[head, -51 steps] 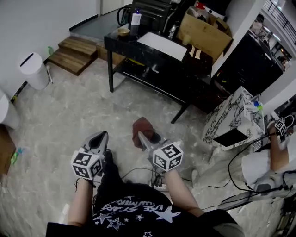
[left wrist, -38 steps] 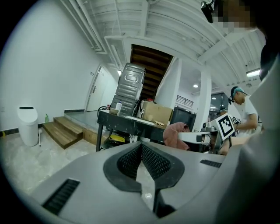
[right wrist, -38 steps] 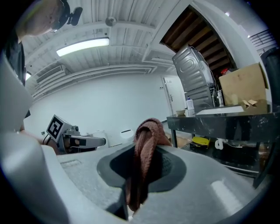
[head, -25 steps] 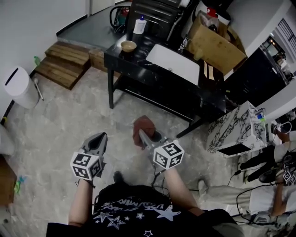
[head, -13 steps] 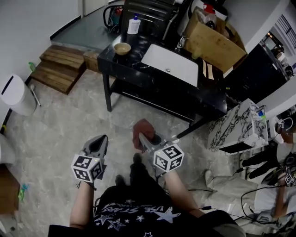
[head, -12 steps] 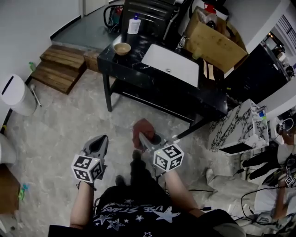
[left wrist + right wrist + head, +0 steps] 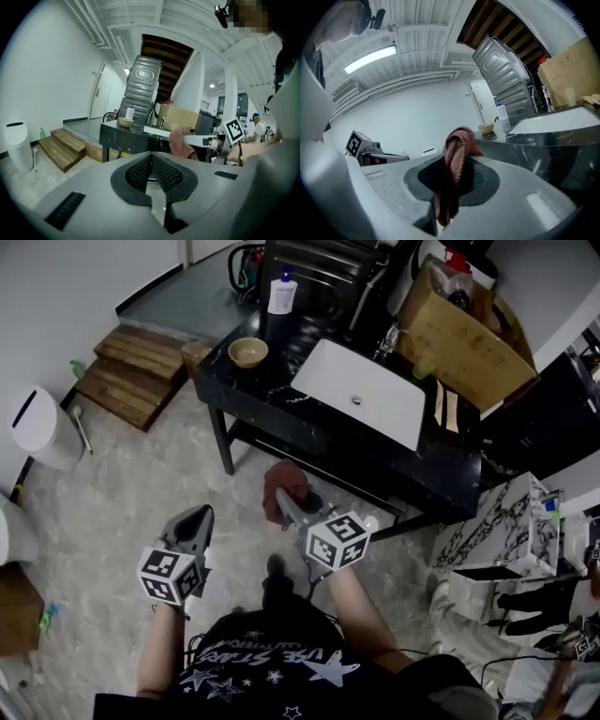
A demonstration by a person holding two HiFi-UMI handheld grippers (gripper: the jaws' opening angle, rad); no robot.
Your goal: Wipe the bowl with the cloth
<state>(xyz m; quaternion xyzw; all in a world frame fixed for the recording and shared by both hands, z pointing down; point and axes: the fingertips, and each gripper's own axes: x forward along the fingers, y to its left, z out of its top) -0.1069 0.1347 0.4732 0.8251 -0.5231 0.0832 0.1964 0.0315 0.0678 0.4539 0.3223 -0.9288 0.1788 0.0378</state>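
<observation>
Between the fingers of our right gripper (image 7: 284,505) we hold the reddish-brown cloth (image 7: 457,150). The jaws are clamped on it, and its bunched top pokes up past the tips. Our left gripper (image 7: 151,160) has its jaws pressed together with nothing in them. Well ahead of both pairs of fingertips, the tan bowl (image 7: 248,352) sits on the black table (image 7: 281,395) beside a white basin (image 7: 370,395), touched by neither gripper.

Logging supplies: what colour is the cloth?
Reddish brown cloth, clearest in the right gripper view.
</observation>
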